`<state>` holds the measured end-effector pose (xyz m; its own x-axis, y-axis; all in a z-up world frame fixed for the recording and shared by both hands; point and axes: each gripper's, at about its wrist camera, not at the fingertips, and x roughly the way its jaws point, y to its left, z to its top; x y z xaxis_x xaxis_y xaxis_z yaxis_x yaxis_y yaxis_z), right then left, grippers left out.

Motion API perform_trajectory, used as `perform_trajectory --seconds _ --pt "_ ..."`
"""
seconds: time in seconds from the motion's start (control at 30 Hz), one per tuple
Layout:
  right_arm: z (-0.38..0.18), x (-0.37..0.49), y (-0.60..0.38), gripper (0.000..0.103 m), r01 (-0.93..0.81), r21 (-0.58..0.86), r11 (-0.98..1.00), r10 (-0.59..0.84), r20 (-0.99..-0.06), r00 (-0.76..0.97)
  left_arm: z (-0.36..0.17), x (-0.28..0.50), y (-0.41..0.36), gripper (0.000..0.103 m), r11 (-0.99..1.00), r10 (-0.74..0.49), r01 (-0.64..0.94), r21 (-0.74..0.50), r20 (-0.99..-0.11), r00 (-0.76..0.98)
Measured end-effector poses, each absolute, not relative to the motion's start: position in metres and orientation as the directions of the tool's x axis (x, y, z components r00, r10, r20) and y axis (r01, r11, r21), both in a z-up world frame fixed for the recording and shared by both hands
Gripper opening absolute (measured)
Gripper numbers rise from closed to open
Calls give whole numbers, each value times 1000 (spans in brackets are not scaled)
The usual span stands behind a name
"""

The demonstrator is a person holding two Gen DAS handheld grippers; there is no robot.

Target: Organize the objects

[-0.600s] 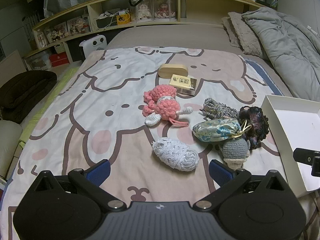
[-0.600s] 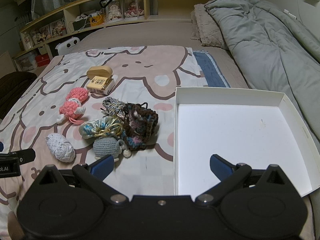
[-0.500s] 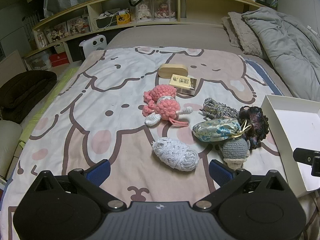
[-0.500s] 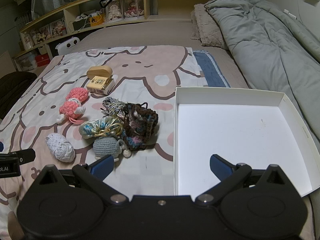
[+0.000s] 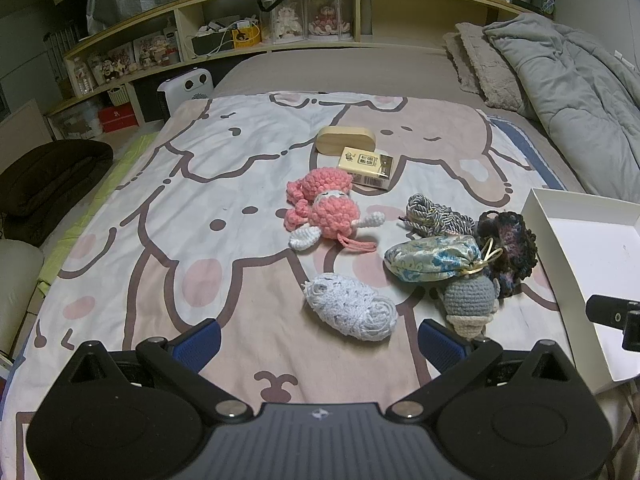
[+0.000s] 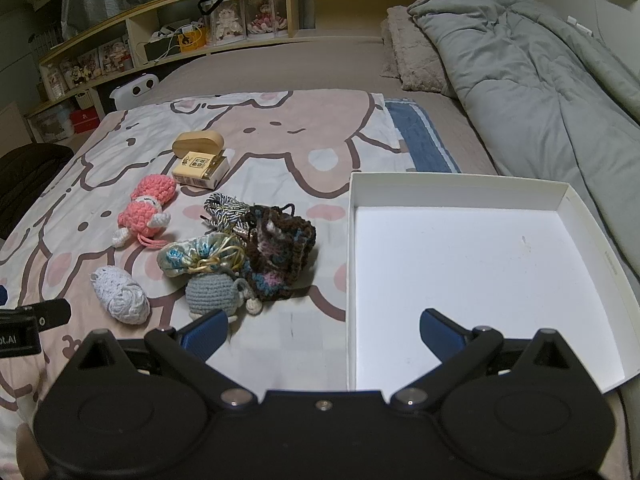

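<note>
Nothing boxed yet: left gripper (image 5: 319, 338) and right gripper (image 6: 323, 328) jaws released, empty; next, grab white crochet piece (image 5: 351, 311) for white box (image 6: 576, 216).

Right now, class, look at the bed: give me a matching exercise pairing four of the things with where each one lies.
Things:
1. wooden case
2. white crochet piece
3. white box
4. pink crochet doll

Places:
A. nearest the left gripper
B. farthest up the blanket, behind the yellow packet
C. right of the pile
D. left of the striped cord

Pairs: 1-B, 2-A, 3-C, 4-D
</note>
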<state>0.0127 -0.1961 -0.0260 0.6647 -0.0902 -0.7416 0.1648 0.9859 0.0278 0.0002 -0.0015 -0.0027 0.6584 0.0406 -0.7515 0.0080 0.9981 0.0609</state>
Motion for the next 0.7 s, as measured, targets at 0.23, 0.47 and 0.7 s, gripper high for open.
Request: perform_trajectory --seconds 0.23,0.47,0.7 --pt "-27 13 -197 103 165 28 986 -90 -743 664 -3 0 -2 103 998 40 8 60 -752 658" --pt "-29 14 -197 103 166 27 986 -91 -744 662 -4 -1 -2 103 998 40 9 61 -752 658" --pt "-30 15 -196 103 168 27 985 -92 -746 660 -4 -1 -2 103 998 40 8 60 -753 657"
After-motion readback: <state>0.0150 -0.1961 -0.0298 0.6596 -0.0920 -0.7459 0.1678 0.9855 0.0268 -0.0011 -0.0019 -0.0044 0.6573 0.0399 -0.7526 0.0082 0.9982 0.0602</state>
